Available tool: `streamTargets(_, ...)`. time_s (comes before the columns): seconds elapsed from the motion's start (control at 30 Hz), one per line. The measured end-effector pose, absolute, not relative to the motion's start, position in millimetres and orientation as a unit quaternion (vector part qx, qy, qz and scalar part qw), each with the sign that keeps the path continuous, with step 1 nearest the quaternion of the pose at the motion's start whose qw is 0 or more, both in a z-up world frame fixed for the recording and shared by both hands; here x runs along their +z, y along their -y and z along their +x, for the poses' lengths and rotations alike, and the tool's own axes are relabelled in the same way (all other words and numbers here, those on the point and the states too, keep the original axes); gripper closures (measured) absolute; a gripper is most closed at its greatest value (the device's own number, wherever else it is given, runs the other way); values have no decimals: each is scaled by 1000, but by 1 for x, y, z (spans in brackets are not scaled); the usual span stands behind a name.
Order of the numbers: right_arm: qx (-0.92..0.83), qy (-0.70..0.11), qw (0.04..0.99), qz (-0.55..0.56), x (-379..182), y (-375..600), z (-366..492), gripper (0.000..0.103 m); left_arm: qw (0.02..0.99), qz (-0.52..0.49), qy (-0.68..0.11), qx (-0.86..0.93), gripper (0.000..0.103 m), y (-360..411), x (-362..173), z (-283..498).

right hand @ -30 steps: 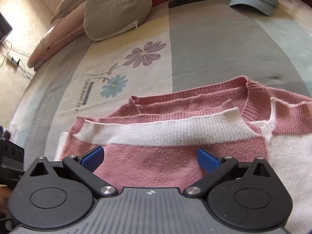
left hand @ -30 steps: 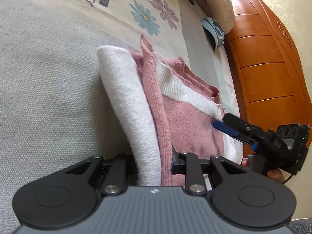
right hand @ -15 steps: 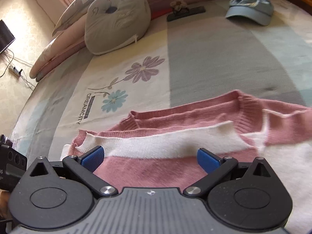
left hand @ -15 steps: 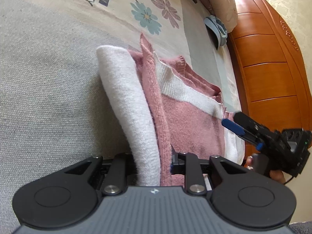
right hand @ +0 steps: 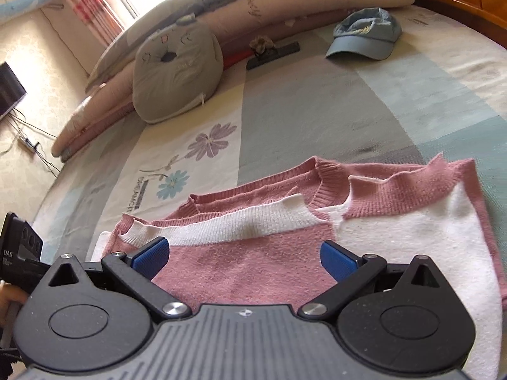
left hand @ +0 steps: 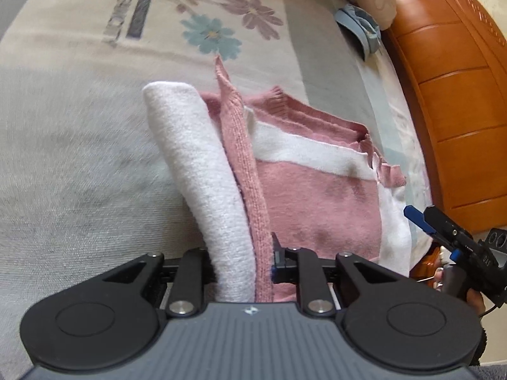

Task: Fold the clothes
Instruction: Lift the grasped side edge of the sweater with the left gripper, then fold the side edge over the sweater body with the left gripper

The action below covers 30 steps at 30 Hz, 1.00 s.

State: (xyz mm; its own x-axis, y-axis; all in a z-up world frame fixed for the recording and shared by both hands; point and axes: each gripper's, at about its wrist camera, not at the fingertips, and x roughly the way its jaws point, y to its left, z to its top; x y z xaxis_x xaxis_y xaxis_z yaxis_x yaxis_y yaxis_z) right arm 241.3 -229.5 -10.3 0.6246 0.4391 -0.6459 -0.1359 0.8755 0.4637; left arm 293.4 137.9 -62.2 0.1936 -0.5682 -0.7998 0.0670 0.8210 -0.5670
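Sweater: pink-and-white sweater (right hand: 285, 253) lies folded near the bed's (right hand: 348, 101) near edge.
Left tool: left tool (left hand: 240, 262) clamps the sweater's left folded edge.
Right tool: right tool (right hand: 242, 258) spread wide above the sweater, holding nothing.
Open room: bare bedspread far and left.
Around: blue cap (right hand: 364, 36), grey cushion (right hand: 177, 72) far; wooden bed frame (left hand: 459, 95) right.

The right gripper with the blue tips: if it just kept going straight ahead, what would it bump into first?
Most likely the sweater. The right gripper is open, its blue fingertips spread just above the pink front panel, so going on it would probably meet the knit near the white band. Exact height is unclear.
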Motion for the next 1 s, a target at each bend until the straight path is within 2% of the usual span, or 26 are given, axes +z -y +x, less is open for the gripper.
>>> streamTargets(0.5, 200, -377, 876, 227, -14, 298, 229, 0, 775, -185, -574, -188, 84, -79, 11, 277)
streamTargets(1.0, 182, -352, 885, 246, -19, 337, 208, 0, 758, -158, -589, -232, 84, 4, 49, 296)
